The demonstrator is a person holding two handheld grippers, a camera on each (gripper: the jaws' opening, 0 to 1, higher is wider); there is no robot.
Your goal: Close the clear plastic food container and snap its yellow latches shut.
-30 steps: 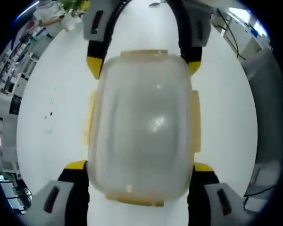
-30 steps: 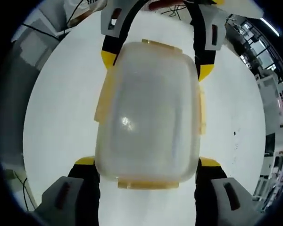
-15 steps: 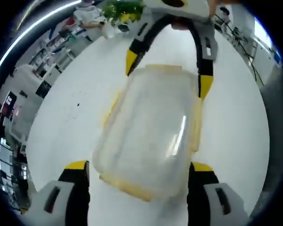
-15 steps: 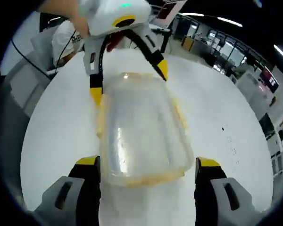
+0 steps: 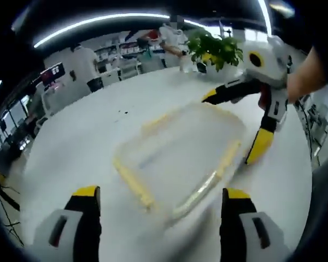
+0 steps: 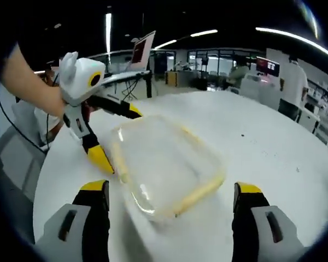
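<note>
Fingers on left gripper (image 5: 158, 197) and right gripper (image 6: 172, 194) both spread wide, holding nothing; container (image 5: 180, 158) lies on white tabletop (image 5: 76, 147) between them (frames blurred), long axis diagonal, latches (image 5: 132, 182) near left gripper

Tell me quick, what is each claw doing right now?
Left claw: open, holding nothing; the clear container sits ahead of it.
Right claw: open, holding nothing.

container (image 6: 164, 166) — lid on, blurred, on white table (image 6: 273, 158) | right claw (image 6: 172, 192) spread wide — left claw (image 6: 117, 136) at its far side
</note>
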